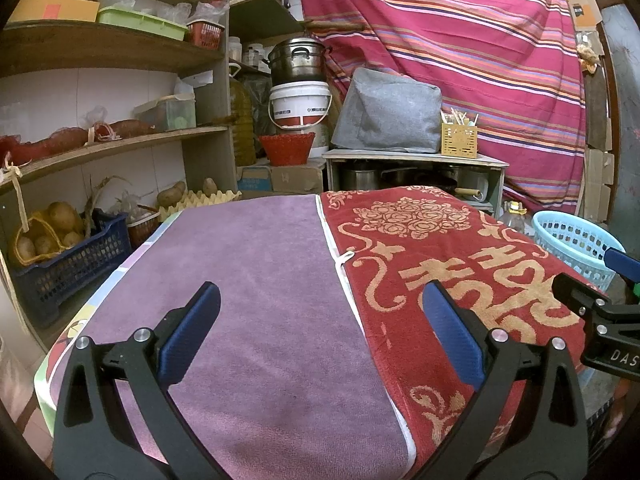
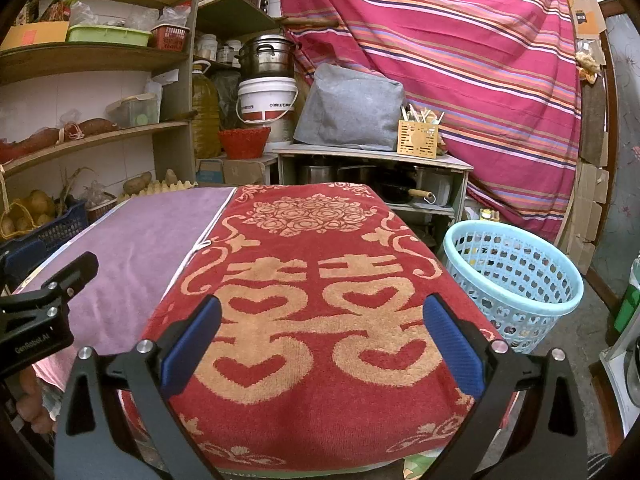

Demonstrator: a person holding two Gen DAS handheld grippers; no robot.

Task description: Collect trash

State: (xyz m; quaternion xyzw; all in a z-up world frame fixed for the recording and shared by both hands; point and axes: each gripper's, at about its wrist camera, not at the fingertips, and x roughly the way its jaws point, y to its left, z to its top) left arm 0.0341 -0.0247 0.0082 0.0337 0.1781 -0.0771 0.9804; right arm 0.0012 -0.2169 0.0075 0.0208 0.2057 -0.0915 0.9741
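My left gripper (image 1: 320, 328) is open and empty above the purple towel (image 1: 256, 280) on the table. My right gripper (image 2: 322, 340) is open and empty above the red and gold towel (image 2: 320, 280). The light blue perforated basket (image 2: 516, 276) stands on the floor to the right of the table; it also shows in the left wrist view (image 1: 576, 244). Some small items show through its holes near the bottom. No loose trash shows on the table. The right gripper's body (image 1: 600, 320) shows at the right edge of the left wrist view, and the left gripper's body (image 2: 40, 320) at the left edge of the right wrist view.
Wooden shelves (image 1: 112, 148) with boxes, potatoes and a dark blue crate (image 1: 68, 268) stand at the left. Behind the table are a low cabinet (image 2: 372, 160) with pots, a grey cover, a white bucket (image 2: 268, 100) and a striped cloth (image 2: 460, 60).
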